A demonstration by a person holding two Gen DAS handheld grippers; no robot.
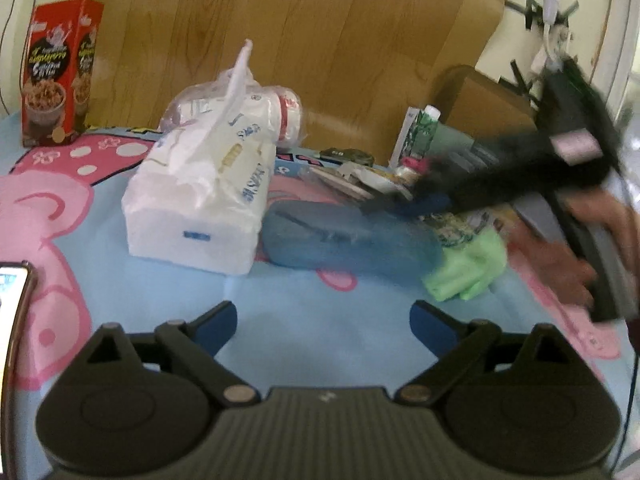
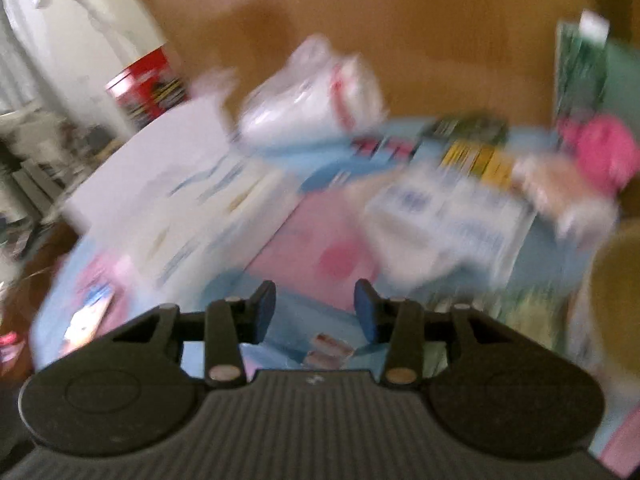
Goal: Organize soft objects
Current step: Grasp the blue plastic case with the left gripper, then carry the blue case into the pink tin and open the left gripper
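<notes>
- Currently: left gripper (image 1: pixel 324 330) held low over the blue-and-pink sheet (image 1: pixel 320 300), jaws spread wide, nothing between them; probably parked to leave room for the other arm.
- Right gripper (image 2: pixel 315 308) in its own view: jaws parted, narrower gap, nothing held; heavy blur, likely mid-swing.
- From left view: right gripper's tips blurred, at far end of blue pouch (image 1: pixel 352 240); contact impossible to confirm.
- Soft items clustered mid-sheet: white tissue pack (image 1: pixel 200 216) just left of pouch, green cloth (image 1: pixel 468 268) touching pouch's right end, bagged white roll (image 1: pixel 256 116) behind.
- Red box (image 1: pixel 56 72) upright, far left, well apart; probably not part of sorting.
</notes>
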